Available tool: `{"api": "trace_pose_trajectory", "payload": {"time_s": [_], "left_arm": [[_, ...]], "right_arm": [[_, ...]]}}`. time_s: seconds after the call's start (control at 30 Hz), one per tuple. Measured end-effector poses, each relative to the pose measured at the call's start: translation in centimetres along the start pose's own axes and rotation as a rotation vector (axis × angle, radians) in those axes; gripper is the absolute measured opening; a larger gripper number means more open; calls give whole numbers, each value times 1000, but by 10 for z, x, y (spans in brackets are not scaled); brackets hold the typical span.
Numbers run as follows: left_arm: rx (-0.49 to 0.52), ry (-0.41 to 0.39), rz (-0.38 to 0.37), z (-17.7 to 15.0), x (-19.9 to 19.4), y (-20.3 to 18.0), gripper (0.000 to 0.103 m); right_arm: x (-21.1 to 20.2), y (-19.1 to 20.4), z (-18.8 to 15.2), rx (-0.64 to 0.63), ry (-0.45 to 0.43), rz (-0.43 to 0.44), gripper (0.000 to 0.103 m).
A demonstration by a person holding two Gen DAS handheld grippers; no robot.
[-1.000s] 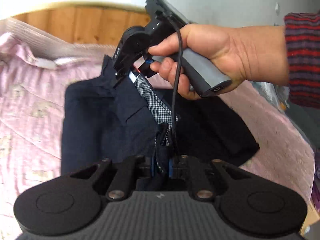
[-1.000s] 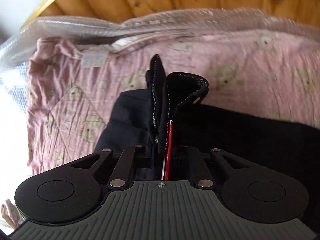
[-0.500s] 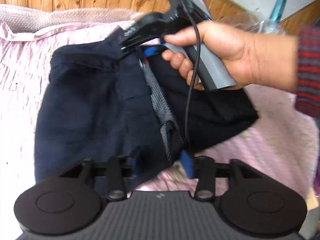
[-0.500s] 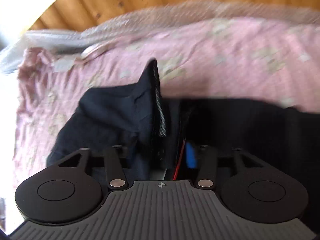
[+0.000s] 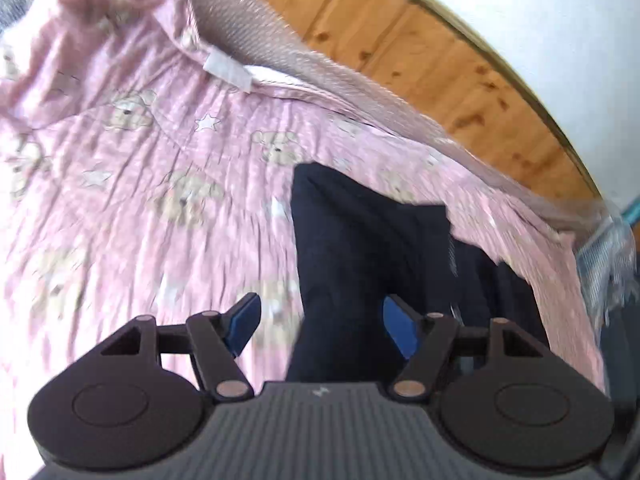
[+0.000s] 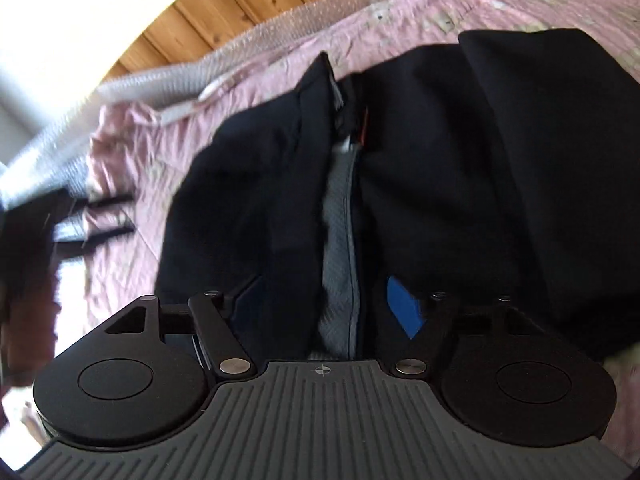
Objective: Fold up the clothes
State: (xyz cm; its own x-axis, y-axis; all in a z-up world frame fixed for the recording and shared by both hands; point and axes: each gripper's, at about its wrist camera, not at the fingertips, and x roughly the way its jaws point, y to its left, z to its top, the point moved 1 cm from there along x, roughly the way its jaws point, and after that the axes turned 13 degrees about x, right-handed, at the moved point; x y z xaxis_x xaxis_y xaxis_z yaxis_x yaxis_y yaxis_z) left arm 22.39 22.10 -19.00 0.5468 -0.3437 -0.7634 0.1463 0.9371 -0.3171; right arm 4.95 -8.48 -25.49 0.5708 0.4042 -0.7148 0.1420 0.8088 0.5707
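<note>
A dark navy garment (image 6: 440,168) lies spread on a pink quilt (image 5: 132,184) printed with bears and stars. Its lighter grey inner lining (image 6: 338,248) shows along a central opening, with a thin red strip (image 6: 364,126) near the top edge. The right gripper (image 6: 326,308) hovers just over the garment, blue-padded fingers (image 6: 404,306) spread apart, holding nothing. The left gripper (image 5: 320,322) is also spread wide and empty, over the garment's edge. Behind the quilt run a clear bubble-wrap sheet (image 5: 256,36), a wooden board (image 5: 432,64) and a white wall (image 5: 540,8).
</note>
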Motion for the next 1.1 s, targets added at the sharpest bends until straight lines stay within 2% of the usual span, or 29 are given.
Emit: {"api": "trace_pose_trajectory", "payload": {"time_s": [0.07, 0.1, 0.17, 0.2, 0.23, 0.27, 0.3, 0.33, 0.37, 0.43, 0.47, 0.53, 0.67, 0.7, 0.73, 0.77, 0.83, 0.87, 0.97, 1.0, 1.03, 1.07, 1.1], "left_arm": [[1, 23, -22, 22, 32, 7, 67], [9, 40, -31, 31, 46, 5, 67], [31, 81, -53, 41, 73, 0, 64], [41, 101, -55, 44, 85, -3, 61], [49, 116, -38, 47, 96, -5, 44], [63, 116, -16, 49, 103, -7, 27], [80, 95, 13, 54, 105, -7, 16], [85, 63, 45, 60, 104, -6, 10], [75, 46, 72, 65, 105, -3, 8], [63, 62, 132, 68, 114, 6, 8], [93, 82, 159, 67, 119, 7, 10], [139, 76, 157, 62, 116, 5, 14], [186, 5, 119, 53, 78, -3, 28], [207, -18, 124, 50, 65, -11, 29], [210, -47, 95, 45, 52, -17, 32], [201, -61, 42, 38, 43, -24, 35], [193, -43, -52, 20, 33, -37, 36], [205, -19, -64, 10, 35, -43, 36], [259, 56, 8, -21, 53, -54, 35], [284, 48, 26, -26, 53, -57, 35], [305, 47, 40, -30, 52, -60, 37], [314, 57, 45, -29, 49, -62, 37], [311, 53, 37, -28, 43, -63, 36]], "right_arm": [[0, 5, -10, -33, 5, -11, 75], [0, 9, -13, -58, 6, -14, 72], [6, 18, -13, -122, 20, -36, 42], [10, 23, -12, -158, 29, -56, 13], [12, 27, -10, -194, 31, -85, 7], [11, 29, -6, -208, 32, -94, 5], [11, 30, -2, -221, 33, -104, 3], [8, 30, 2, -237, 30, -135, 2], [7, 28, 4, -259, 33, -165, 1], [8, 19, 7, -273, 37, -177, 1], [4, 20, 15, -262, 34, -159, 2], [-4, 22, 33, -241, 29, -124, 17], [-20, 27, 67, -199, 19, -54, 35], [-23, 28, 76, -189, 14, -37, 47], [-22, 35, 92, -192, -23, -23, 48], [-20, 42, 107, -195, -57, -11, 48], [7, 47, 115, -245, -48, -31, 47], [21, 50, 120, -270, -43, -41, 46], [62, 58, 132, -345, -30, -72, 39], [76, 60, 137, -370, -25, -82, 28], [89, 63, 141, -395, -21, -93, 11], [102, 65, 146, -416, -16, -103, 10], [100, 64, 152, -383, -5, -109, 14]]}}
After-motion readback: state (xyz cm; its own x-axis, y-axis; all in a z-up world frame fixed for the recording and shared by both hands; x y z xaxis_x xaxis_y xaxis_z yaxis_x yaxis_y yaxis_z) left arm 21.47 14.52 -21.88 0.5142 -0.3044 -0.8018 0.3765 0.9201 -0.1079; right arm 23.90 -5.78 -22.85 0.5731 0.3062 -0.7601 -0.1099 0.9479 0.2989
